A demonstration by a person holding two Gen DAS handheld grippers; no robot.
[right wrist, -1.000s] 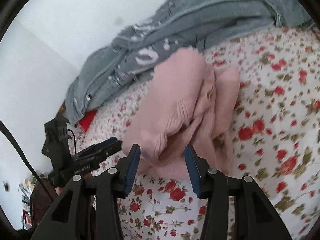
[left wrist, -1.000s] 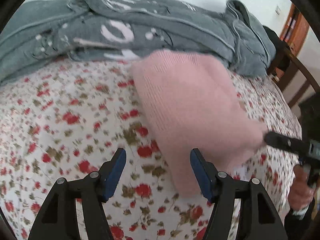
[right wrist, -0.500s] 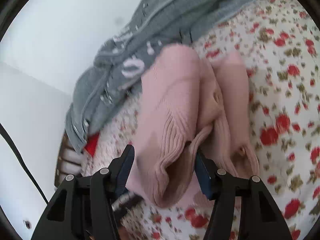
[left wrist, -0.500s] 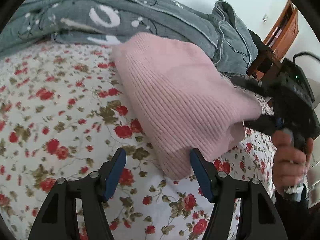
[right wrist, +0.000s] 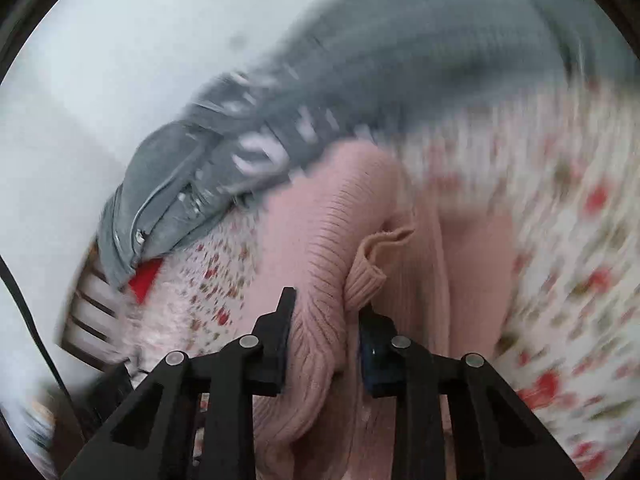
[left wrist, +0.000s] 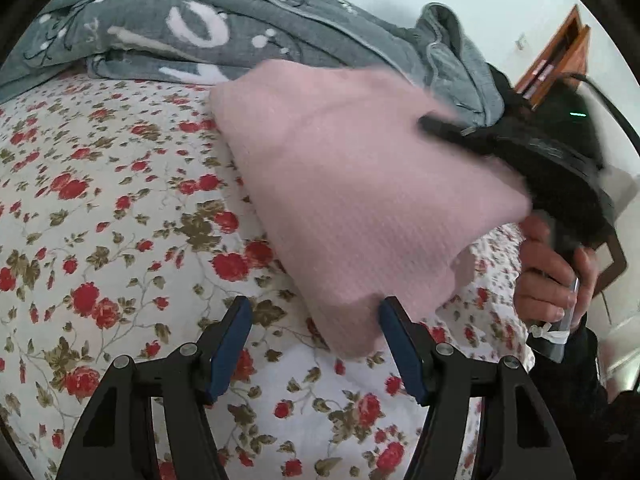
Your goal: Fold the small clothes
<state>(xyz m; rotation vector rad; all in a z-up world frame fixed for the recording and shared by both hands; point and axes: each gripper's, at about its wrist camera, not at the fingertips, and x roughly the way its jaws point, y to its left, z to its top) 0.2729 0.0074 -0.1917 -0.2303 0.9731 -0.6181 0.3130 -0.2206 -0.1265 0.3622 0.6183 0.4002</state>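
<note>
Right gripper closing on the pink sweater's edge, lifting it to fold over.

The pink sweater lies half-folded on the flowered bedsheet; its ribbed edge sits bunched between the right jaws, which are pinching in on it. The left gripper hangs just in front of the near corner, jaws apart, holding nothing. Next, I reckon, the raised edge wants carrying across and laying flat while the left pins the near corner. A grey blanket is heaped right behind the sweater and could crowd the fold.
</note>
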